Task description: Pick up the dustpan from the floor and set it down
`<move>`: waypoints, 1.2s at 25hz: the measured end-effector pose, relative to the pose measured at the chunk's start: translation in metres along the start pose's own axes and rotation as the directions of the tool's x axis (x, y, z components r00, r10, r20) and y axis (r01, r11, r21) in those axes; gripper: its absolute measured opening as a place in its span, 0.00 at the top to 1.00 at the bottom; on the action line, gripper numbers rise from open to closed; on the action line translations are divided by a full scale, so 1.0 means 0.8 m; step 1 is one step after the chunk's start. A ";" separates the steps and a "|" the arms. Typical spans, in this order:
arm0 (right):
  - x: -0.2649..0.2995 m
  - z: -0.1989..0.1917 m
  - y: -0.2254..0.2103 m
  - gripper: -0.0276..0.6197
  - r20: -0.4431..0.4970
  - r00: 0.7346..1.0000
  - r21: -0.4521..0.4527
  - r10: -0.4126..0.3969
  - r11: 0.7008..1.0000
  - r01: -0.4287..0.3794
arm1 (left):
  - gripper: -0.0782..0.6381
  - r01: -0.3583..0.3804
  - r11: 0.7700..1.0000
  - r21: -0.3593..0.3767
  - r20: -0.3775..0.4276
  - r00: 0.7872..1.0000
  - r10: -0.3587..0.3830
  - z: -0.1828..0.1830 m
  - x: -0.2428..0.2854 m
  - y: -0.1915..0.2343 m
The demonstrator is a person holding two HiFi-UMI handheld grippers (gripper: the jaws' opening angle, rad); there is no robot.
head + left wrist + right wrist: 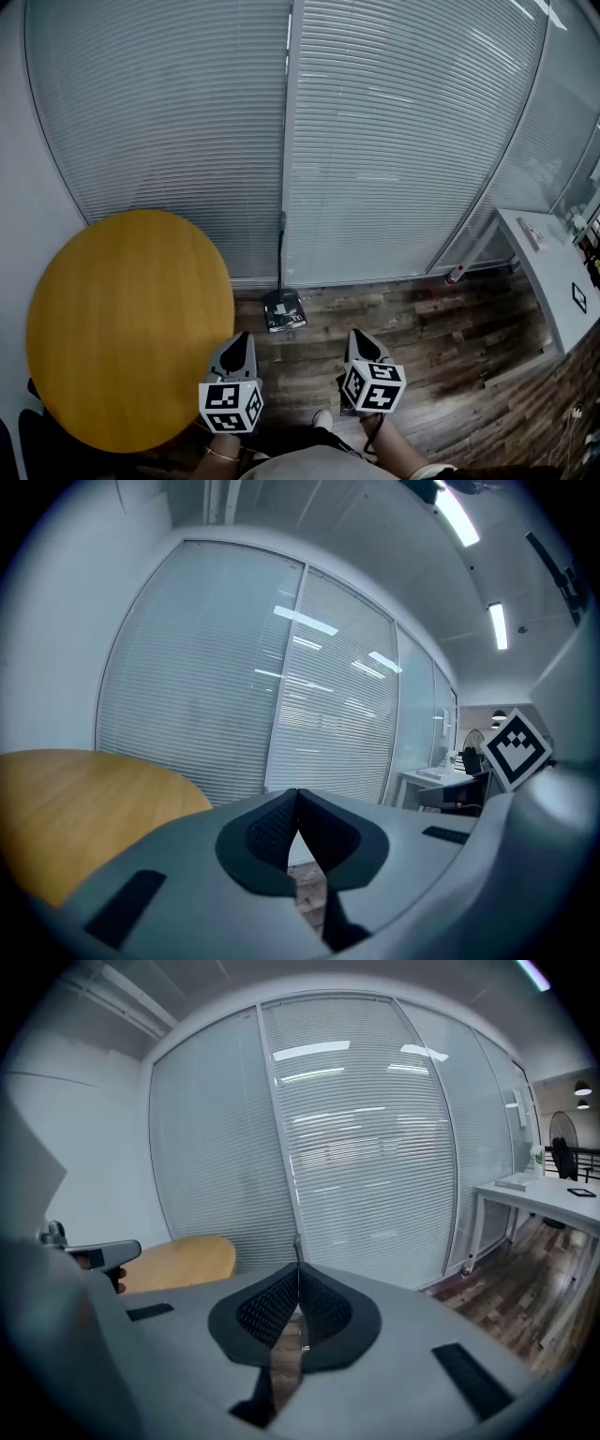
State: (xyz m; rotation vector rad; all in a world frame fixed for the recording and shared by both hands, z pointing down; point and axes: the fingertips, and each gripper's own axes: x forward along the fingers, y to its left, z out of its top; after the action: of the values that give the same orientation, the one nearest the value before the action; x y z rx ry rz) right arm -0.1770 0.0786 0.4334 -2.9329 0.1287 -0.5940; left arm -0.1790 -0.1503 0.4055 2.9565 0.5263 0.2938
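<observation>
Head view: pale horizontal-slat blinds (394,141) behind glass span the whole back wall, divided by a slim upright post. Below them lies the floor (441,328), dark streaked wood planks, open between the round table (122,328) of smooth yellow wood at left and the flat white desk (553,272) at right. The dustpan (283,311), a small dark boxy pan with a thin upright handle, stands on the floor at the foot of the blinds, ahead of both claws and apart from them. The left claw (242,336), just beside the table's curved rim, and the right claw (356,333) are both clenched on nothing.
</observation>
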 end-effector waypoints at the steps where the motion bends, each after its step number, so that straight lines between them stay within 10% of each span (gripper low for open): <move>1: 0.008 0.008 -0.008 0.91 0.006 1.000 -0.009 0.006 1.000 -0.005 | 0.87 -0.007 1.000 0.000 0.000 1.000 0.007 0.002 0.011 -0.004; 18: 0.090 0.065 -0.153 0.91 0.005 0.998 0.020 0.061 0.998 -0.062 | 0.87 -0.098 0.995 0.007 -0.023 0.995 0.098 0.009 0.134 -0.082; 30: 0.158 0.073 -0.159 0.91 0.005 0.997 0.030 0.082 0.996 -0.082 | 0.87 -0.119 0.993 -0.020 -0.029 0.993 0.118 -0.002 0.204 -0.064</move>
State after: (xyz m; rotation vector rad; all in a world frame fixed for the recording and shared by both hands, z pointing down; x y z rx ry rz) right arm -0.0309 0.1967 0.4490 -2.8833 0.2371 -0.5736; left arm -0.0458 -0.0450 0.4262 2.9716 0.3487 0.3504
